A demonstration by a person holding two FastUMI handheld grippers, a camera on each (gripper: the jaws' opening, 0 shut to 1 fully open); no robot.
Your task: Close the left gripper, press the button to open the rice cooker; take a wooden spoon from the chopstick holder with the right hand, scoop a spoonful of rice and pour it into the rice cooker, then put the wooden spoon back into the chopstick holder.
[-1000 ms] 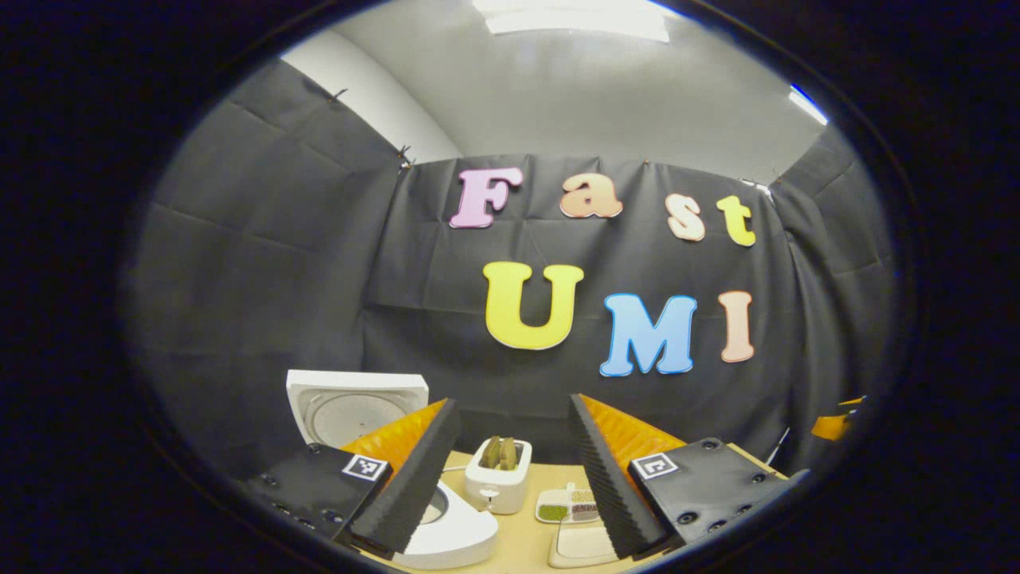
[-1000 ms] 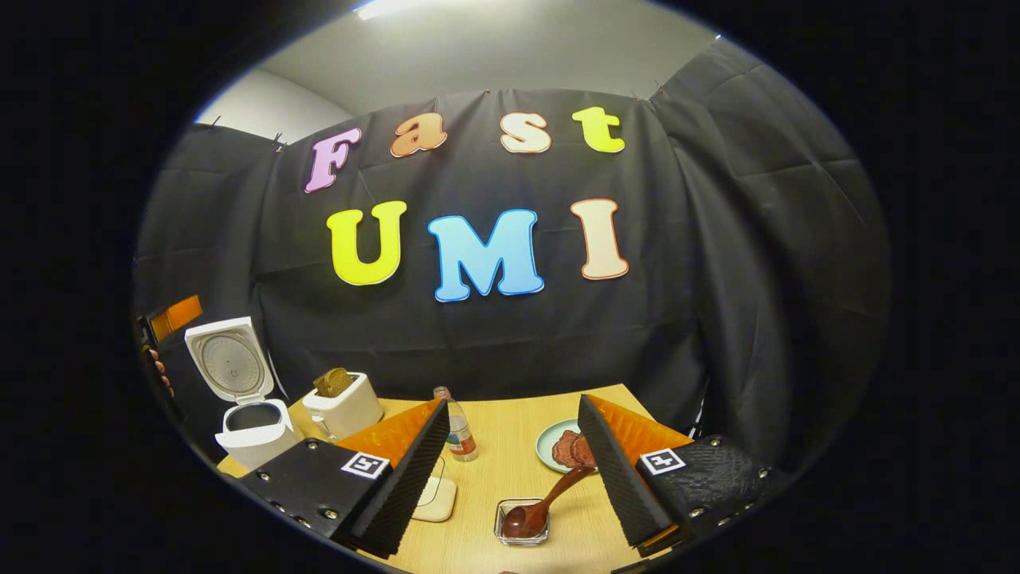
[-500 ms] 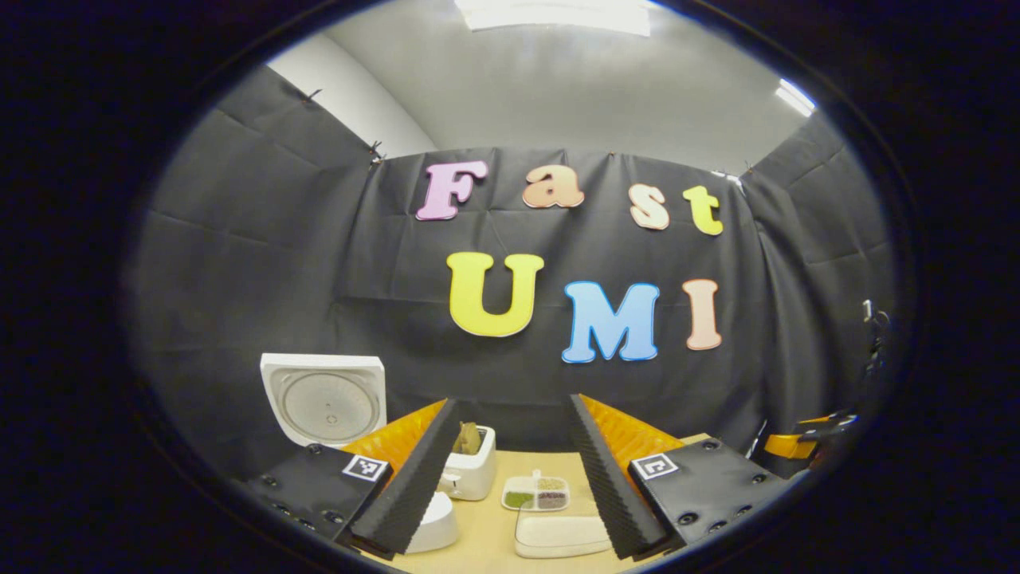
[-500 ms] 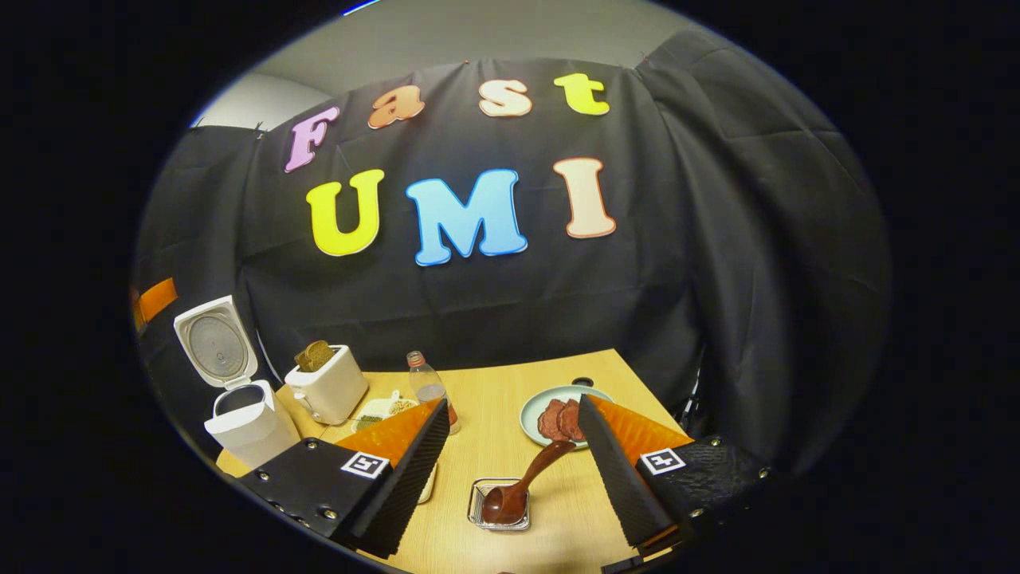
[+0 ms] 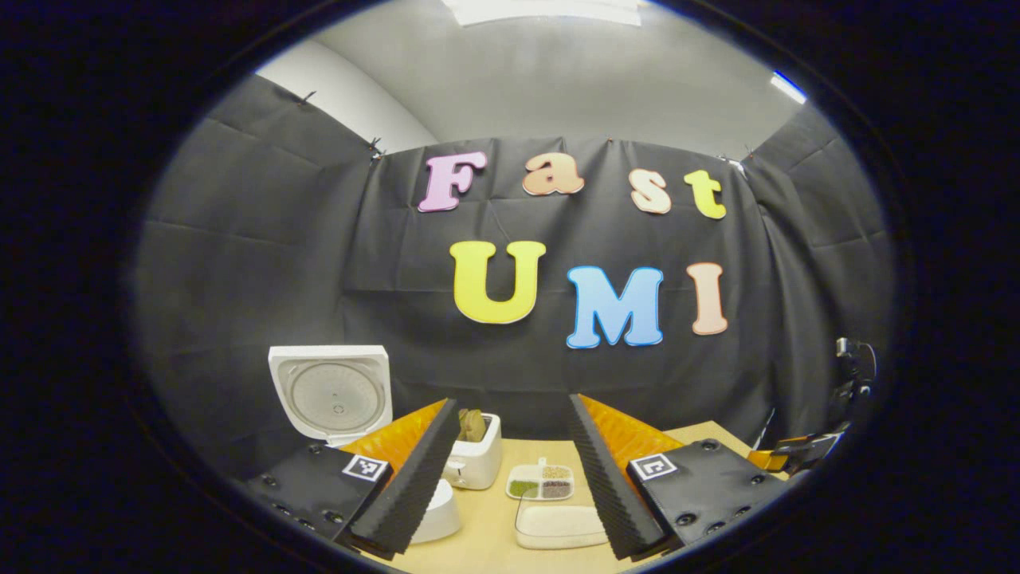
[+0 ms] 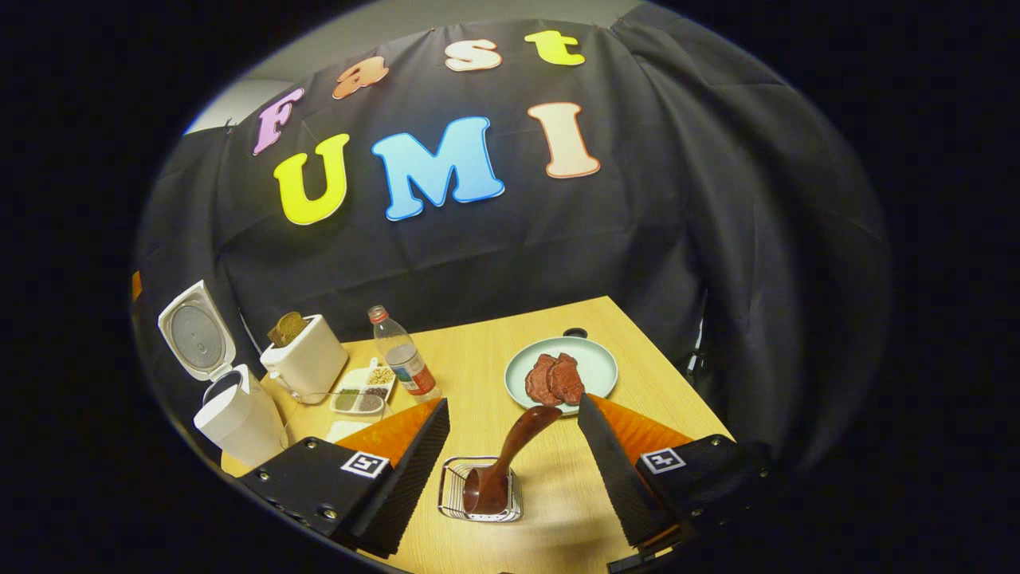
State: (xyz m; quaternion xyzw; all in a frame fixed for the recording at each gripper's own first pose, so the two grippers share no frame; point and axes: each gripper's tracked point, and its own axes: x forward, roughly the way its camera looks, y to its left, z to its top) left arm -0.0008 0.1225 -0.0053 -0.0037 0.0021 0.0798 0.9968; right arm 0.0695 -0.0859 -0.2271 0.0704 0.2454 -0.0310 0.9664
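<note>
1. My right gripper (image 6: pixel 514 470) hangs with its fingers spread wide and nothing between them, above the small wire-mesh chopstick holder (image 6: pixel 452 496) on the pale wooden table (image 6: pixel 478 359).
2. The dark brown wooden spoon (image 6: pixel 510 450) stands bowl-down in that holder, its handle leaning up and away toward the pale green plate of reddish meat slices (image 6: pixel 594 371).
3. I judge the spoon light, stiff and smooth, perhaps a little slippery; I would pinch the upper handle squarely across its width.
4. The holder looks light and could tip or drag as the spoon lifts.
5. My left gripper (image 5: pixel 510 478) is also spread apart and empty.
6. The white rice cooker (image 6: pixel 235 414) stands at the table's left with its lid already up.
</note>
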